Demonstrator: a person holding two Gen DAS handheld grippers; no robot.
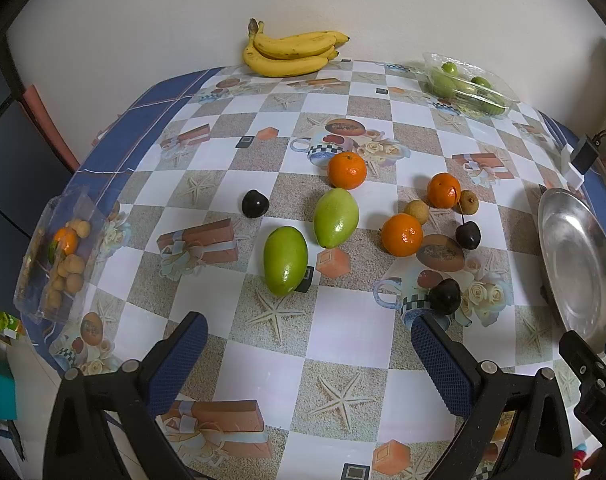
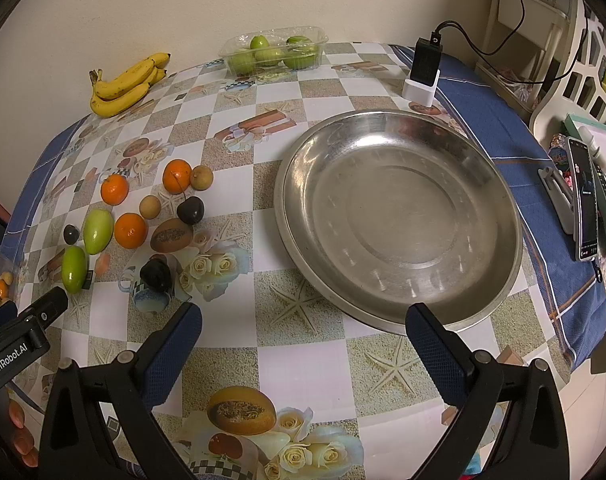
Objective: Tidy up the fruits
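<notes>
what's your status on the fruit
Left gripper open, right gripper open, both empty. Fruit loose on table, metal plate bare. Nothing blocking.

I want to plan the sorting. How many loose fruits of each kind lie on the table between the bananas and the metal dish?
Oranges: 3
Green mangoes: 2
Dark cherries: 3
Small brown longans: 2
Total: 10

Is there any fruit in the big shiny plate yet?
No, the metal plate is bare inside, while the oranges and green mangoes lie on the tablecloth to its left.
</notes>
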